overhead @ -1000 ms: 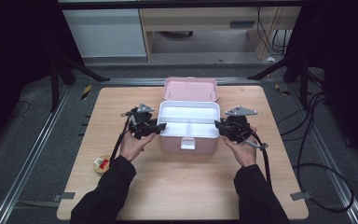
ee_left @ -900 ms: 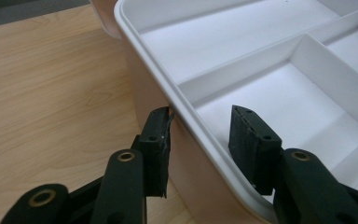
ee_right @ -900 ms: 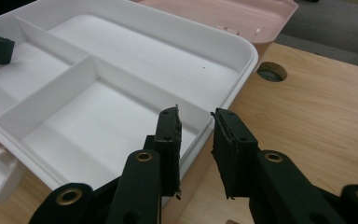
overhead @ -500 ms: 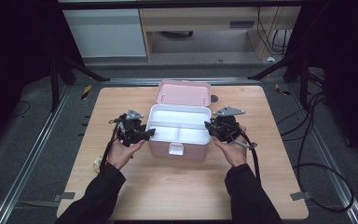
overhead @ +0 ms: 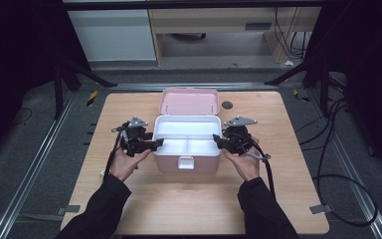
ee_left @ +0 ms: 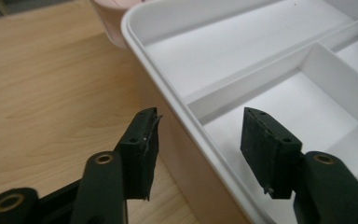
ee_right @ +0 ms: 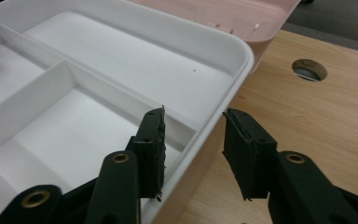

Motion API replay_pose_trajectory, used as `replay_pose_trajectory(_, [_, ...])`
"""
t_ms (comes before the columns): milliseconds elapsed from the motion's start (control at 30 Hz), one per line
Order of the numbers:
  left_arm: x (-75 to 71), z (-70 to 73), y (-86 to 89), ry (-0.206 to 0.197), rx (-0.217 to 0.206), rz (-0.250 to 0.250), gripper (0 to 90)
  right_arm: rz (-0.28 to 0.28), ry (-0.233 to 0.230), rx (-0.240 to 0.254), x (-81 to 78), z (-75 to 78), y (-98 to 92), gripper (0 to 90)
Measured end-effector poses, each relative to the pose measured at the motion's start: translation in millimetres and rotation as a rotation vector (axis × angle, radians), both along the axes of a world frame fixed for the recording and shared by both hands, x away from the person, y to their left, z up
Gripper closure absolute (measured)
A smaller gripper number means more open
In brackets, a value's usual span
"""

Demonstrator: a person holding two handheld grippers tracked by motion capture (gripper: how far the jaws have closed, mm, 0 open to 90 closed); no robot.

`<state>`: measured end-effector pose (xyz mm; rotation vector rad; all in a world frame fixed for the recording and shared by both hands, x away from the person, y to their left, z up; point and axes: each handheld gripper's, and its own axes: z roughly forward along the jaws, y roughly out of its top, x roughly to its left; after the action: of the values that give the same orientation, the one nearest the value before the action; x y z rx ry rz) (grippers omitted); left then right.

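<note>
The pink box (overhead: 187, 149) sits mid-table with its lid (overhead: 188, 101) thrown back and the white tray (overhead: 187, 135) seated in its top, long axis running left to right between the two hands. Each gripper straddles one short end: the left gripper (overhead: 155, 144) has one jaw outside the box wall and one over the tray's inside, the rim (ee_left: 168, 109) running up between them; the right gripper (overhead: 218, 142) mirrors it at the far end, rim (ee_right: 223, 100) between its jaws. On both, the jaws have just been opening, and they now stand spread with clear gaps to the rim, so neither presses on it. Both hands are equally near, forearms coming in from the near edge, wrists turned inward so the grippers point level at each other across the box. Any next move, regripping or backing away, runs along that long axis.
</note>
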<state>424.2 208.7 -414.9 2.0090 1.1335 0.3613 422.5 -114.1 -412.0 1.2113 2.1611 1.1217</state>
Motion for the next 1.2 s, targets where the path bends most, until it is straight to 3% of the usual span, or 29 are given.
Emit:
replay_pose_trajectory(100, [-3.7, 2.2, 1.9, 0.008, 0.010, 0.005, 58.1, -0.003, -0.008, 0.013, 0.6, 0.4, -1.5, 63.5])
replay_pose_trajectory(433, [-15.2, 2.3, -1.0, -0.007, 0.025, 0.002, 56.6, 0.011, -0.018, 0.015, -5.7, 2.4, -4.4, 66.8])
replay_pose_trajectory(633, [-11.7, 2.6, -0.5, -0.008, 0.026, -0.020, 55.0, 0.012, -0.028, -0.001, -5.2, 4.2, -4.9, 63.4])
replay_pose_trajectory(700, [-10.9, 4.3, -0.4, -0.023, 0.046, -0.039, 52.7, 0.021, -0.049, 0.019, -6.3, 7.3, -8.8, 56.8])
replay_pose_trajectory(800, [-11.5, 16.2, 4.5, -0.076, 0.049, -0.070, 45.8, 0.035, -0.079, 0.032, -8.0, 13.1, -17.5, 51.2])
replay_pose_trajectory(900, [-12.3, 23.8, 7.2, -0.111, 0.051, -0.087, 42.5, 0.054, -0.077, 0.049, -7.3, 20.3, -29.3, 46.2])
replay_pose_trajectory(967, [-10.8, 31.0, 8.7, -0.133, 0.074, -0.105, 40.0, 0.071, -0.073, 0.046, -5.6, 24.9, -36.0, 44.2])
replay_pose_trajectory(1033, [-6.9, 38.0, 10.5, -0.143, 0.101, -0.127, 39.4, 0.091, -0.074, 0.042, -3.2, 29.9, -40.9, 42.6])
replay_pose_trajectory(1067, [-1.7, 44.0, 12.0, -0.142, 0.105, -0.162, 39.2, 0.100, -0.077, 0.038, -2.2, 33.1, -42.5, 42.9])
replay_pose_trajectory(1200, [4.9, 50.1, 11.8, -0.146, 0.126, -0.214, 39.5, 0.149, -0.101, 0.037, 1.6, 43.5, -44.6, 42.9])
